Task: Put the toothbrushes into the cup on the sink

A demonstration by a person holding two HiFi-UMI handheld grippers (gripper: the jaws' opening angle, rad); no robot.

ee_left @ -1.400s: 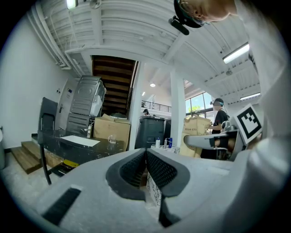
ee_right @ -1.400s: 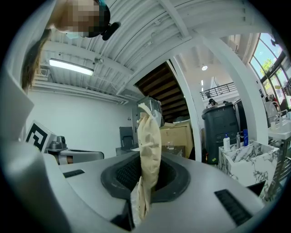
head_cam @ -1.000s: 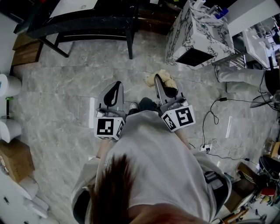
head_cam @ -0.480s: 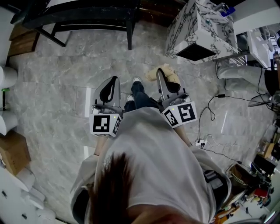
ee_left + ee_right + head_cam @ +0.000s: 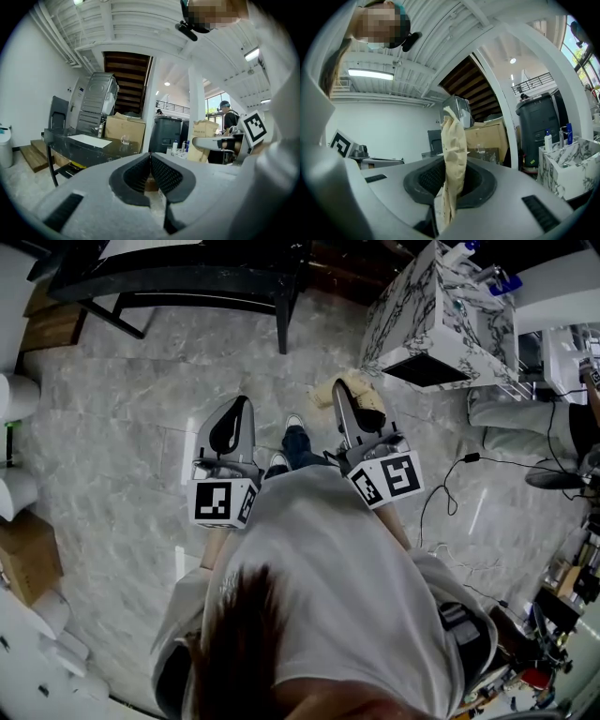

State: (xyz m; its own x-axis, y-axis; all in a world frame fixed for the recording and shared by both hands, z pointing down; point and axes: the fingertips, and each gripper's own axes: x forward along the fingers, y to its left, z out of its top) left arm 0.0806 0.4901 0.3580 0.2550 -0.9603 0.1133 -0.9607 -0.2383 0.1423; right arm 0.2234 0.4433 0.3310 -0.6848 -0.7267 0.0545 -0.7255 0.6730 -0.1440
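A marble-patterned sink unit (image 5: 441,324) stands on the floor at the upper right of the head view, with bottles and small items on its top (image 5: 487,273). It also shows at the right of the right gripper view (image 5: 569,168). I cannot make out toothbrushes or a cup. My right gripper (image 5: 339,392) (image 5: 452,164) points level and is shut on a beige crumpled cloth (image 5: 453,140) (image 5: 361,395) that sticks up out of the jaws. My left gripper (image 5: 240,411) (image 5: 150,157) is held beside it, jaws together with nothing between them.
A black table (image 5: 187,277) stands ahead on the left, with a white sheet and a glass on it (image 5: 124,139). Cables (image 5: 450,484) trail over the floor on the right. White bins (image 5: 14,399) and a cardboard box (image 5: 28,559) line the left edge. A dark bin (image 5: 166,133) stands ahead.
I have walked on over the stone floor, and both grippers have gone along with me. The sink unit and table have shifted in the head view. Both grips look unchanged.
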